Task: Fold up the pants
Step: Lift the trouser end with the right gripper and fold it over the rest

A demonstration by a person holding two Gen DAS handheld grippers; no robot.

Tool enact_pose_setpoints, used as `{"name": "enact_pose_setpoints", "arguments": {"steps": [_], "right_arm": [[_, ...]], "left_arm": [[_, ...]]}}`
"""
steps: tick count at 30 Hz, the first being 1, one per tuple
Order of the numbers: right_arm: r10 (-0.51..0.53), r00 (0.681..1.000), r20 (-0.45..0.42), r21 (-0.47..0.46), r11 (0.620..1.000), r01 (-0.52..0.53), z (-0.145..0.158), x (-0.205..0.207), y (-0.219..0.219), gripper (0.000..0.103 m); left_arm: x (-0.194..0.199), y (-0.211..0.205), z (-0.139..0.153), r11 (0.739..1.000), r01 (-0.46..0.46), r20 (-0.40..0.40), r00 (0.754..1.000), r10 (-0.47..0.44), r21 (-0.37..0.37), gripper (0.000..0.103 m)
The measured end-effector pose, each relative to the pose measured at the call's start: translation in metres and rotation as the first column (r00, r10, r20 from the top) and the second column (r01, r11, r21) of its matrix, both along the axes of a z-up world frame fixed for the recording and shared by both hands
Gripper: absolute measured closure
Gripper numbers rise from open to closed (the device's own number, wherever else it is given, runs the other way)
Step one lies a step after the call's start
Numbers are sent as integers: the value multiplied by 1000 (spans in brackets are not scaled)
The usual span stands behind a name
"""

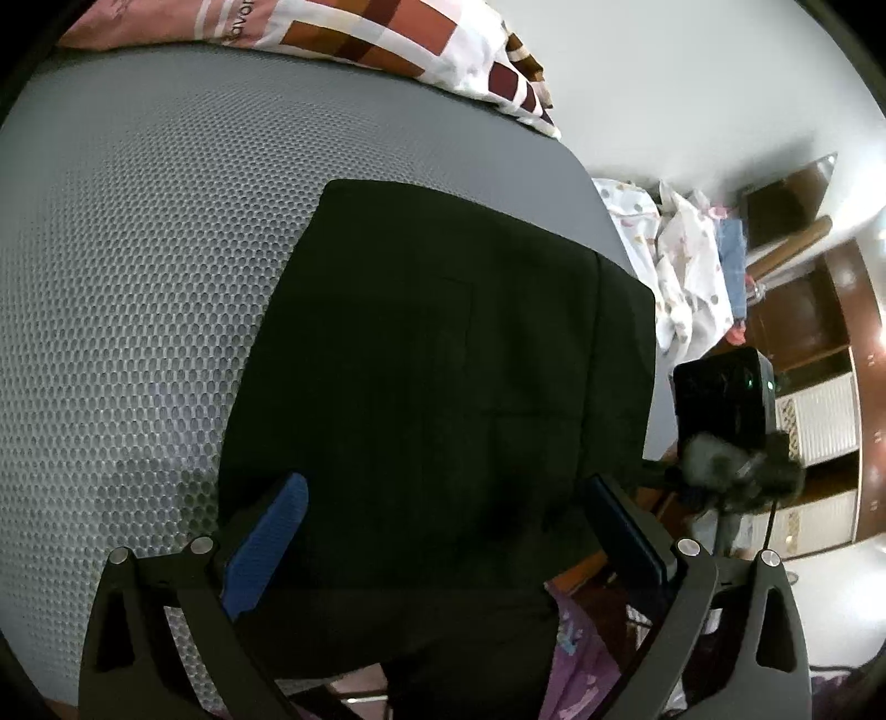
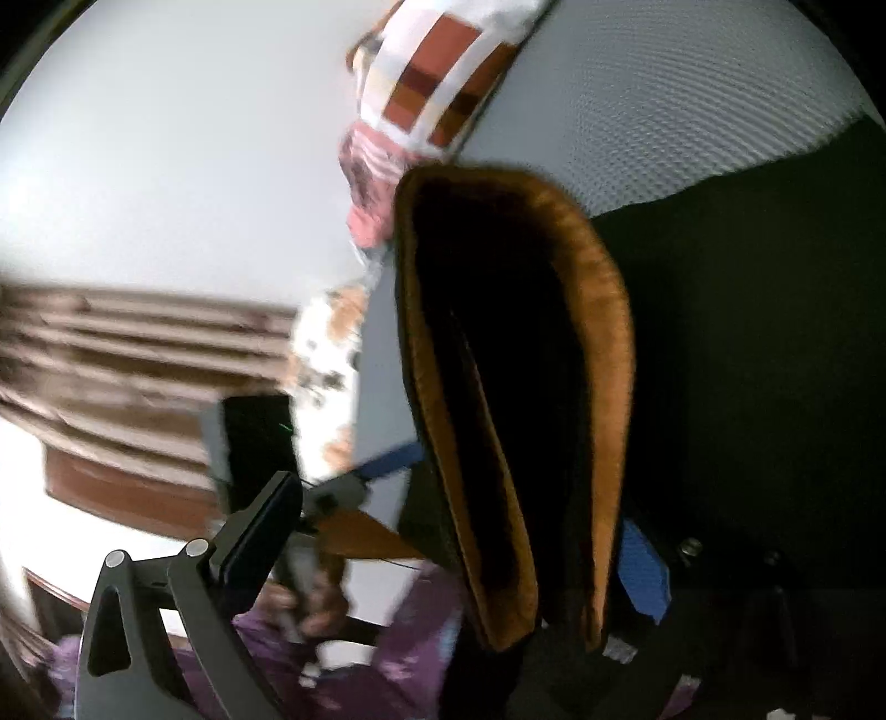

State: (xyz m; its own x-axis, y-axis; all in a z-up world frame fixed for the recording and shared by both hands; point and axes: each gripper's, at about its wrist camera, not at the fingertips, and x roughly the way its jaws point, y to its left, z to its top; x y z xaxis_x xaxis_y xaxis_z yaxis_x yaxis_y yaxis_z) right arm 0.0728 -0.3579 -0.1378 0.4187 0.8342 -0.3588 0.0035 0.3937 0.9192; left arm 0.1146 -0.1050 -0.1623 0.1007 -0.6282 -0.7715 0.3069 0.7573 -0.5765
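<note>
2 hand-held grippers stand wide open, holding nothing: the left hand-held gripper (image 1: 437, 531) over the pants (image 1: 443, 354); the right hand-held gripper (image 2: 459, 554) at their raised brown-lined edge. Soft, limp cloth on the bed (image 1: 138, 277); pinch the far hem at 12 o'clock.

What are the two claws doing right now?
Left claw: open, over the pants, gripping nothing.
Right claw: open, pants waistband hanging between its fingers.

Pants (image 1: 443, 360) on mattress (image 1: 138, 277) — pillow (image 1: 360, 39) behind, prob.
</note>
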Motion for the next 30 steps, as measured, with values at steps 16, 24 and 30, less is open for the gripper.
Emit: {"name": "enact_pose_setpoints", "arguments": {"steps": [16,24,30], "right_arm": [[-198,979,48,0,980,198,-1,-41,-102,89],[-305,951,-39,28,951,307,-46,-65,-133,89],[-335,942,-7,3,942,335,-40,-74,-143,89]], "left_arm": [[1,-13,-4,999,-5,-13,1000,6,36,4],[0,-23,-26,997,-5,-17,1000,6,72,4],[2,-16,-24,996,-11,10,1000,10,94,4]]}}
